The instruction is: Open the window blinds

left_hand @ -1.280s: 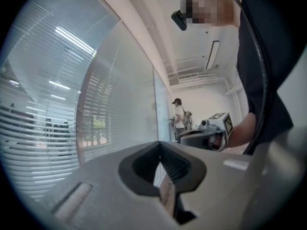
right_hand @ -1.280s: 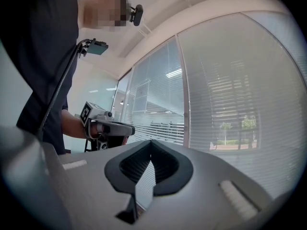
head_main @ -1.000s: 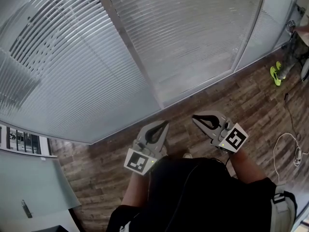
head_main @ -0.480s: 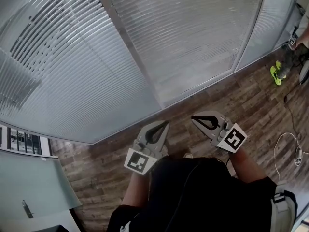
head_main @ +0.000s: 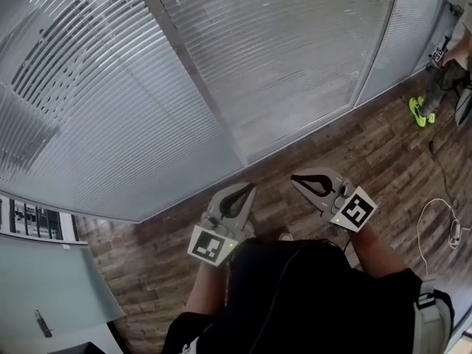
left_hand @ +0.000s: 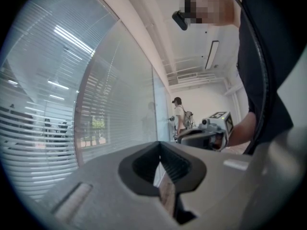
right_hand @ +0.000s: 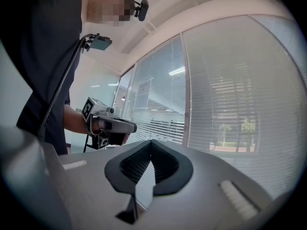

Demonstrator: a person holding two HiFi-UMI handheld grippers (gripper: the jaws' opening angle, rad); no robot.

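Observation:
Closed white slatted blinds (head_main: 280,57) hang behind the glass wall in front of me; they also fill the left gripper view (left_hand: 110,114) and the right gripper view (right_hand: 240,104). My left gripper (head_main: 249,186) is held level at waist height, short of the glass, its jaws shut with nothing between them (left_hand: 159,143). Beside it, my right gripper (head_main: 293,177) points at the same wall, shut and empty (right_hand: 151,142). Each gripper shows in the other's view: the right gripper (left_hand: 204,133) and the left gripper (right_hand: 112,125). No cord or wand for the blinds shows in any frame.
Dark wood flooring (head_main: 383,153) runs along the foot of the glass. Another person (head_main: 457,54) in green shoes (head_main: 419,110) stands at the far right, and a white cable (head_main: 435,227) lies on the floor. A pale grey panel (head_main: 51,286) sits at the lower left.
Both grippers keep their place and stay shut. The person at the far right has shifted a little.

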